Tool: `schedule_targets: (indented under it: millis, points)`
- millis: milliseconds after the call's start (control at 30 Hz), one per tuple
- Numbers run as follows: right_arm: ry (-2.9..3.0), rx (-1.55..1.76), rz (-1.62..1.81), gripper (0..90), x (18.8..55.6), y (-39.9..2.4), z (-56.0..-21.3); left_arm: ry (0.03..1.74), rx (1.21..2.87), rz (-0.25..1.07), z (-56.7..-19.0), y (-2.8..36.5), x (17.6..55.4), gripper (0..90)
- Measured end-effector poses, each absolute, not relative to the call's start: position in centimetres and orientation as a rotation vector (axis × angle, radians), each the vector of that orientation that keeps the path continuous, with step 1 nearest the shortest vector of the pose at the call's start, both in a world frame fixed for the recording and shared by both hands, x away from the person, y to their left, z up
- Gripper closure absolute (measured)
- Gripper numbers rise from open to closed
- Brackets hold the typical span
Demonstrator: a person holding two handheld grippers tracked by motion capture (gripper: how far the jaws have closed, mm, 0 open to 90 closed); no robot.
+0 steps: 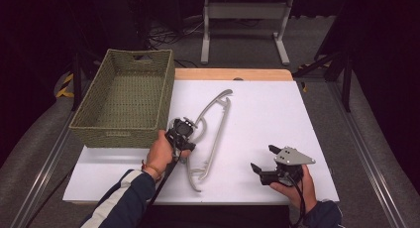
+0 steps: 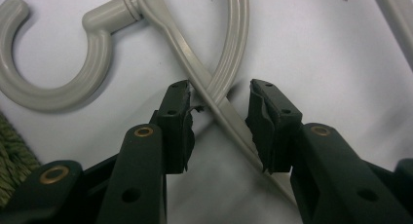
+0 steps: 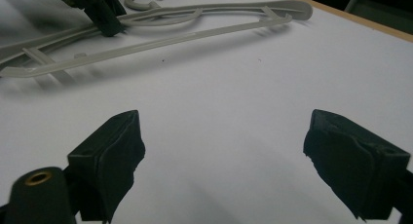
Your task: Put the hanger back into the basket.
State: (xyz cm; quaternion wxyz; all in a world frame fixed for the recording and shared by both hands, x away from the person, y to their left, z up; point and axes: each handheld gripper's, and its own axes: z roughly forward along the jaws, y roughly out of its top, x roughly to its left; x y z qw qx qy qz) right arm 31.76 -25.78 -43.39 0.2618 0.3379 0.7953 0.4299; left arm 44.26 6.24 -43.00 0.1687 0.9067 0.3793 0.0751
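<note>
One pale grey plastic clothes hanger [image 1: 210, 134] laid lengthwise toward the table's far edge, hook leftward, straddled by the left gripper [image 2: 219, 119], jaws spread; right gripper [image 1: 261, 157] likewise spread.

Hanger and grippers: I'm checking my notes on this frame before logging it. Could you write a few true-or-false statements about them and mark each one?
1. The grey hanger lies flat on the white table. True.
2. The left gripper is clamped shut on the hanger. False: its jaws are apart, straddling the hanger's bars near the hook.
3. The woven basket holds the hanger. False: the basket is empty; the hanger lies beside it.
4. The right gripper is open over bare table. True.
5. The right gripper touches the hanger. False: it is well apart from it.
</note>
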Motion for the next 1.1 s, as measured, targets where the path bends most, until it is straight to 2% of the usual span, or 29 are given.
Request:
schedule_targets:
  millis: [100, 300, 467, 667, 767, 1100]
  points:
    - [2.162, 0.940, 1.155, 13.7, 31.9, -25.9, -43.5, 1.047, 2.630, 0.207, -42.8, 5.7, 44.6, 63.6]
    - [2.167, 0.956, 1.157, 13.7, 32.0, -26.1, -43.6, 1.010, 2.600, 0.216, -43.0, 5.9, 44.1, 76.5]
    - [2.160, 0.950, 1.163, 13.7, 32.0, -26.1, -43.4, 0.923, 2.663, 0.264, -42.9, 5.4, 44.1, 77.9]
    - [2.162, 0.956, 1.164, 13.7, 32.1, -26.2, -43.5, 0.903, 2.653, 0.297, -43.0, 5.3, 43.8, 78.3]
    - [2.161, 0.953, 1.164, 13.7, 32.1, -26.3, -43.5, 0.868, 2.627, 0.341, -43.3, 5.4, 43.3, 81.7]
    - [2.142, 0.937, 1.176, 13.6, 31.9, -26.5, -43.3, 0.853, 2.498, 0.477, -43.1, 5.9, 42.7, 81.9]
